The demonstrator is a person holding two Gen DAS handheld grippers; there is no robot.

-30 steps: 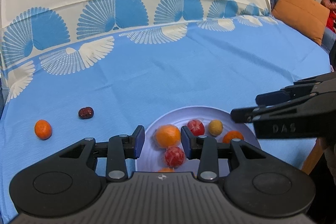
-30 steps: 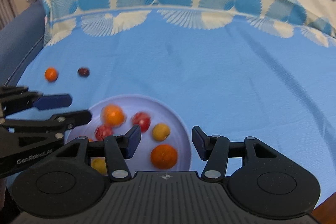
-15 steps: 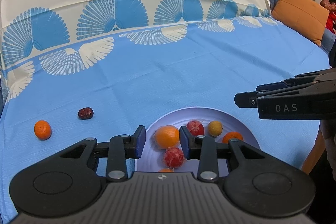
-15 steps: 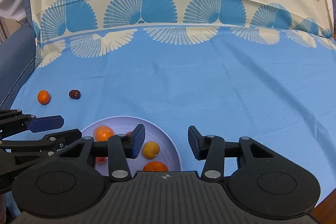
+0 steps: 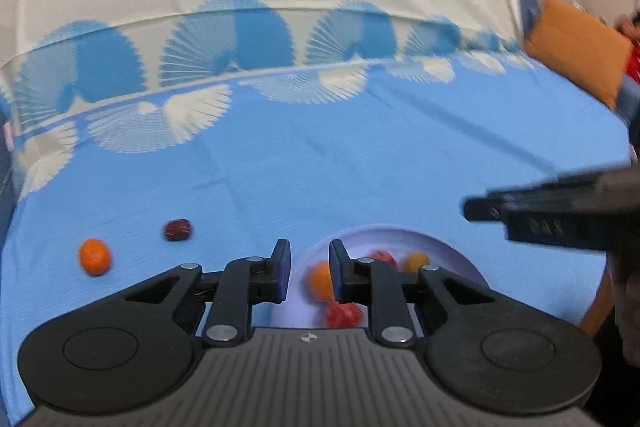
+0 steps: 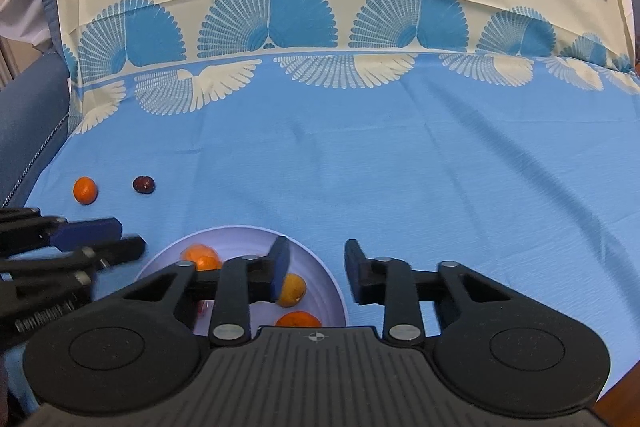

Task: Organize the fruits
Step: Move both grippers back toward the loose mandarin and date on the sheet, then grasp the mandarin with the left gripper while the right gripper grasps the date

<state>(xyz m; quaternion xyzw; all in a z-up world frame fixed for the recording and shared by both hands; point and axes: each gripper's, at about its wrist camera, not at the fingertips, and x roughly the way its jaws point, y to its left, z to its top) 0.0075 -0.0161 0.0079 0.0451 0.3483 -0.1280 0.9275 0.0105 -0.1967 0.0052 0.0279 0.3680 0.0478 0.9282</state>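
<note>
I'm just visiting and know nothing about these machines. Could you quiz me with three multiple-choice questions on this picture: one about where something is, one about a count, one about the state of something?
1. Where does the dark red fruit lie?
A. On the plate
B. On the blue cloth, right of the loose orange fruit
C. Between the right gripper's fingers

2. How many fruits lie on the cloth outside the plate?
A. Two
B. None
C. Five

3. What is the state of the right gripper?
A. Shut on an orange
B. Open and holding nothing
C. Out of view

Answers:
1. B: it rests on the blue cloth just right of the loose orange fruit, away from the plate.
2. A: only the orange one and the dark red one lie off the plate.
3. B: its jaws stand apart with nothing between them.
</note>
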